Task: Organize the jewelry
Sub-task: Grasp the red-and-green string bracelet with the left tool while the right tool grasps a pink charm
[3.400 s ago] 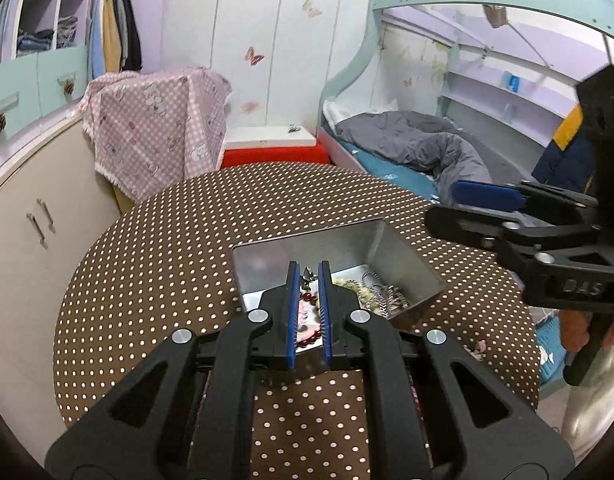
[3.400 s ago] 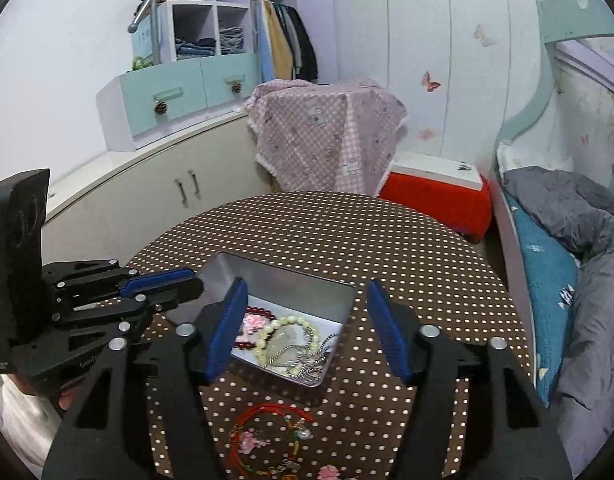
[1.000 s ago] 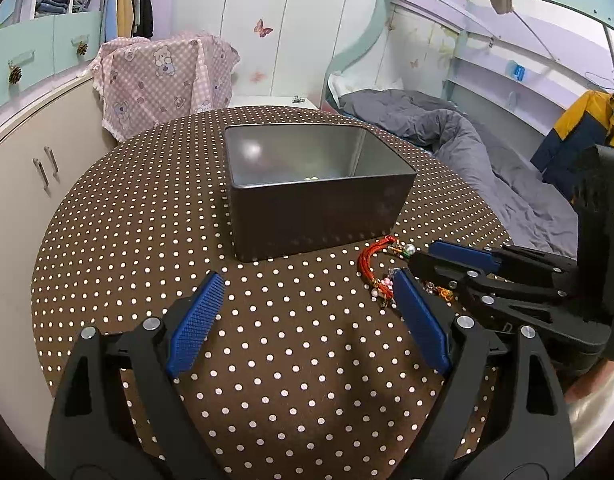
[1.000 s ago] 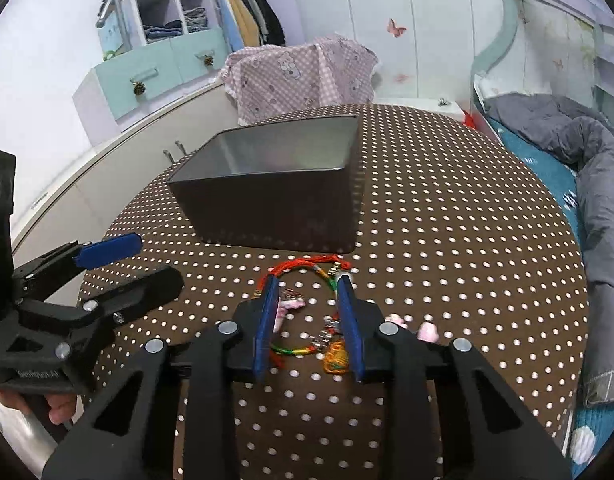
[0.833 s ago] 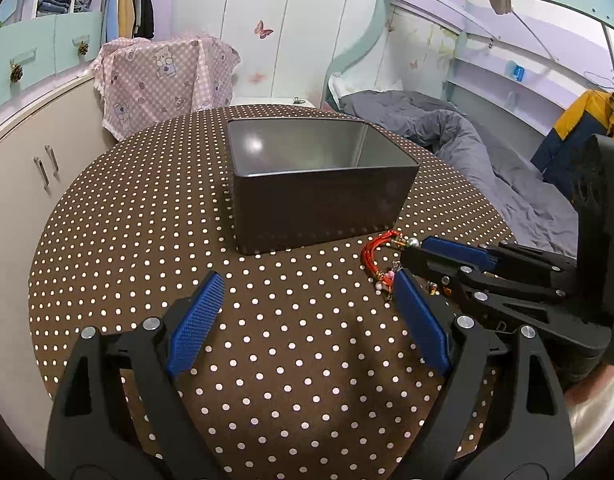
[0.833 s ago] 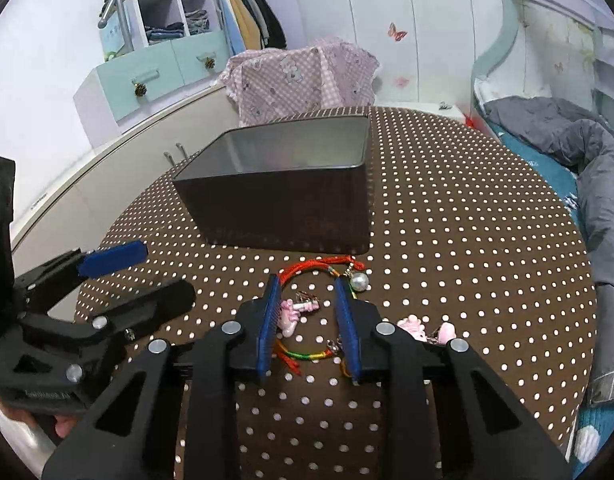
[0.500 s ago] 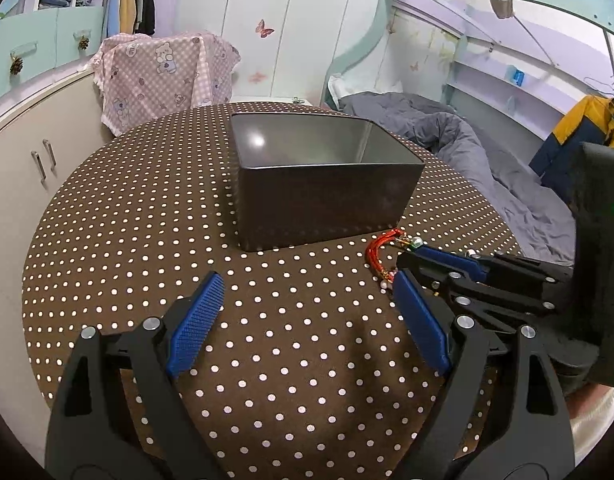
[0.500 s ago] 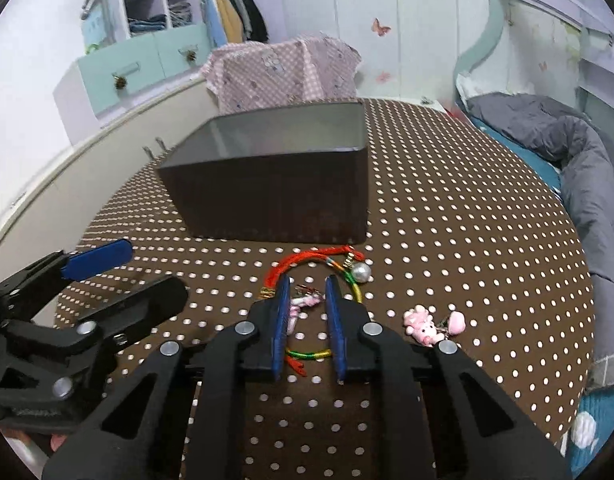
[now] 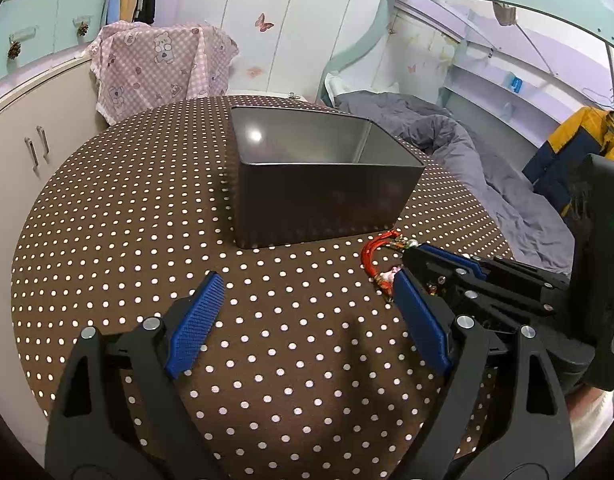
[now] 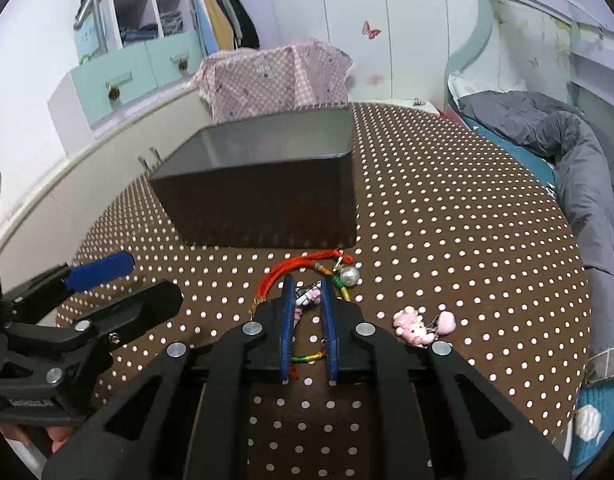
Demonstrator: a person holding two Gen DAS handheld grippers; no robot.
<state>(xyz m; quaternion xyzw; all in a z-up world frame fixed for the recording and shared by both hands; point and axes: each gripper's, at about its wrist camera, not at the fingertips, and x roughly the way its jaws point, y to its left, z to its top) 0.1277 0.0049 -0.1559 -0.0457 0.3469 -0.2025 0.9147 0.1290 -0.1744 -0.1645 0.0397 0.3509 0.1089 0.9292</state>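
While the left gripper (image 9: 307, 312) is held wide open and empty in front of the metal tin (image 10: 267, 200), the right gripper (image 10: 307, 292) is seen just before the tin's near wall, its jaws having just been closing to a narrow gap around a pink charm (image 10: 307, 298) of the red cord bracelet (image 10: 303, 264); a firm pinch cannot be confirmed. A pink trinket (image 10: 421, 326) is left right of the bracelet.

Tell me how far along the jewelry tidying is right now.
Done: can't confirm; the metal box stands on the dotted table, but its contents are hidden from both views. In hand: the right gripper has just been closing on the red cord bracelet, a small pink charm between its jaws. Left: lifting that bracelet into the box, then the pink charms beside it. The left gripper hangs open, empty.
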